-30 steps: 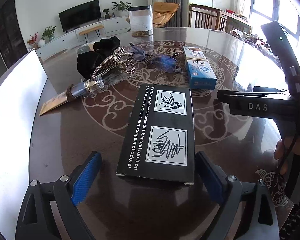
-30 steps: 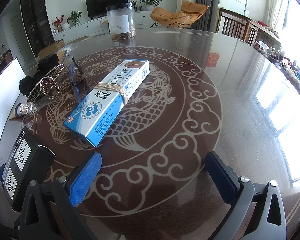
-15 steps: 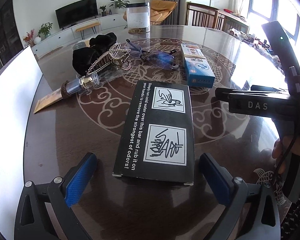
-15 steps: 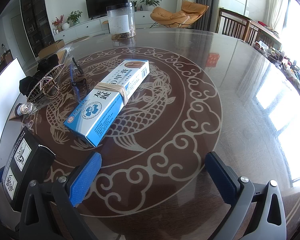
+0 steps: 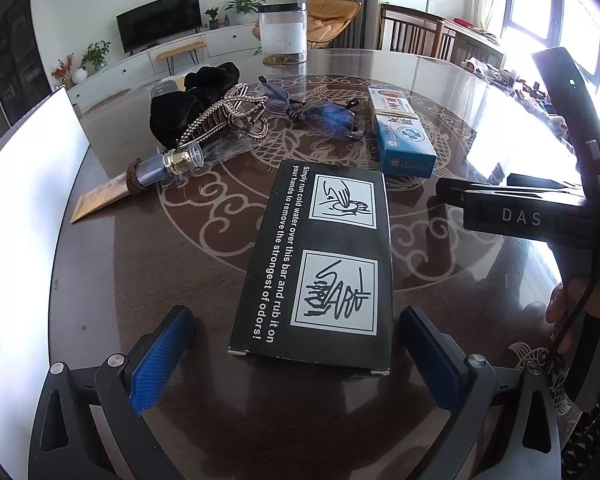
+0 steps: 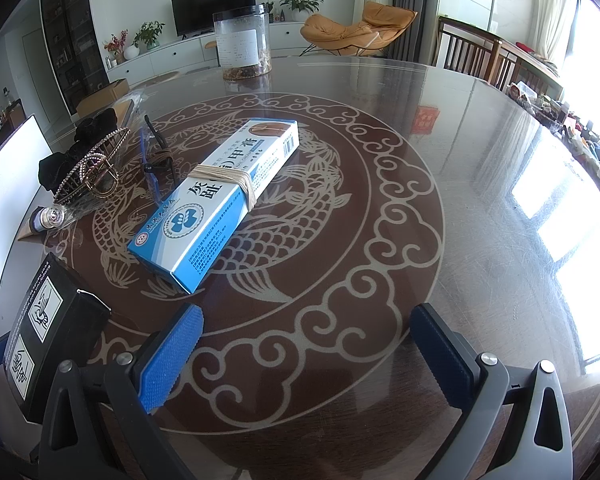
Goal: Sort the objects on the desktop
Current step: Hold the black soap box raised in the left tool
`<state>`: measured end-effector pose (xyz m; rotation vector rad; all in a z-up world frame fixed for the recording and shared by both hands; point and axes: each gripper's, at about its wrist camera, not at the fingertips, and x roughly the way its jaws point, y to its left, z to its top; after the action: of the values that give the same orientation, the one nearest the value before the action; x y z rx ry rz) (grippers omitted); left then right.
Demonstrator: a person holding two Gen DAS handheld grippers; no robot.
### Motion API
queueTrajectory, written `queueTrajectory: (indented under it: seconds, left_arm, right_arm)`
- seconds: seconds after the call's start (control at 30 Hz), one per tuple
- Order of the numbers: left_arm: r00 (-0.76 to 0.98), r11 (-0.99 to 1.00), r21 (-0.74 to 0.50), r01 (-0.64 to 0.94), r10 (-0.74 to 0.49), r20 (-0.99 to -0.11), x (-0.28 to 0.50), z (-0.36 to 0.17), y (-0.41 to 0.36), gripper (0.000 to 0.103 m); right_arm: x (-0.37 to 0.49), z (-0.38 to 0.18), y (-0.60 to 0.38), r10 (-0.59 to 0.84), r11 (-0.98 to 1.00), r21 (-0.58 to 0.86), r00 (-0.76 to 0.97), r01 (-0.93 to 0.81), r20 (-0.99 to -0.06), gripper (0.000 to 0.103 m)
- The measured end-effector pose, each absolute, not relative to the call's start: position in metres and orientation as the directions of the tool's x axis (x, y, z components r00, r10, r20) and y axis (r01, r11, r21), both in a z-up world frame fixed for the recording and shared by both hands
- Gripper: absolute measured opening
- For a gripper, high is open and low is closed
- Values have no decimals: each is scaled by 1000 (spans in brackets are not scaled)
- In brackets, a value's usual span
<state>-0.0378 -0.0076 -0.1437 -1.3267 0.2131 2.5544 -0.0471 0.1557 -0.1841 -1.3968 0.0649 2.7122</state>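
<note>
Task progress: it looks barely begun; nothing is grouped or put into a container, as far as the views show.
Black box: lies flat on the desk, just ahead of the left gripper, its near end between the two blue pads but not touched by them.
Left gripper jaws: wide apart, having just been opening; nothing is held.
Right gripper: jaws wide, only bare desk between them; nothing is held.
Blue medicine box: lies flat with a rubber band round its middle, near the right gripper, untouched.
Cluster at the far left: a black scrunchie, a beaded hair claw, blue glasses and a small bottle lie close together, some overlapping.
Clear jar: stands upright at the far edge, apart from the rest.
Left to do: by my reading, every item is unsorted; where they should go is not visible.
Likely next step: gripping the black box, since the jaws already frame it.
</note>
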Motion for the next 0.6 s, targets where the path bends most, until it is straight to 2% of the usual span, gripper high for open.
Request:
queueTrajectory:
  seconds: [0.07,0.1,0.17,0.4,0.53,0.6]
  left_arm:
    - [-578,-965,12,-261,147,-803,-37,-141,-10,87]
    - [-585,-967,9,-253,146,-798,-37,-141,-11,84]
    - [-602,-971,11,-239,140,-787,-36,-138,-11,63]
    - [-619,-995,15,-98,50,-784,-43,-141,-29,61]
    - [-622,-1000,-3,0,3,-783,-44,-140,-48,61]
    - [-620,-1000,10,3,-10,-784,-44,-141,-47,61]
  right_arm:
    - [-47,-184,156,61,-995,-4,-578,-99,-814,103]
    - [-47,-184,156,61,-995,-4,-578,-99,-814,103]
    - [-47,-184,156,61,-995,-4,-578,-99,-814,103]
    - [-44,-183,158,33,-995,27,-589,-93,-807,103]
    - [-31,-172,183,-137,-940,310,-677,-141,-724,103]
    - [-44,-168,178,-195,-928,352,-648,-122,-737,103]
